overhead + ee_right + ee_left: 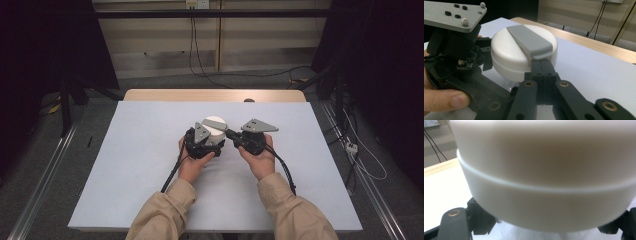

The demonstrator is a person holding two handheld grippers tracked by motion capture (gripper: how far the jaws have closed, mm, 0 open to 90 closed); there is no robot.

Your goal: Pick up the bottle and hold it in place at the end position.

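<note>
While your left gripper (207, 141) clamps the white container (521, 58) and the right gripper's (541, 65) jaws are clenched under its grey handle (530, 43), steady the base and twist the lid next

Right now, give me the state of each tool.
Left tool: closed around the white round container, holding it.
Right tool: closed, its tips at the grey handle on the lid; grip on it cannot be told.
</note>
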